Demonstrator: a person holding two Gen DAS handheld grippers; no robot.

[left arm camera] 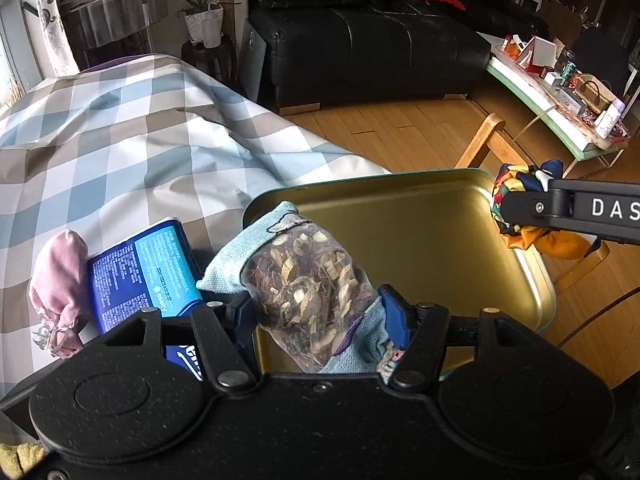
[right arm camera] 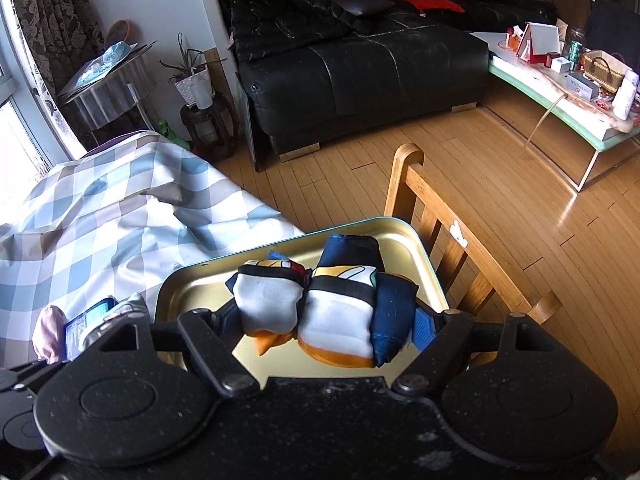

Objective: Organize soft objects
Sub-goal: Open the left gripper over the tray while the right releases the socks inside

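My left gripper (left arm camera: 316,312) is shut on a light blue sachet with a clear window of dried petals (left arm camera: 308,288), held over the near left corner of a gold metal tray (left arm camera: 420,216). My right gripper (right arm camera: 324,320) is shut on a bundled multicoloured cloth (right arm camera: 332,304), held over the same tray (right arm camera: 192,284). In the left wrist view the right gripper (left arm camera: 516,208) shows at the tray's right rim with the cloth (left arm camera: 520,184). A pink drawstring pouch (left arm camera: 60,292) and a blue packet (left arm camera: 152,272) lie left of the tray.
The tray rests on a blue, grey and white checked cloth (left arm camera: 120,152). A wooden chair (right arm camera: 440,220) stands right behind the tray. A black sofa (right arm camera: 360,76) and a cluttered low table (right arm camera: 568,92) stand farther back on the wooden floor.
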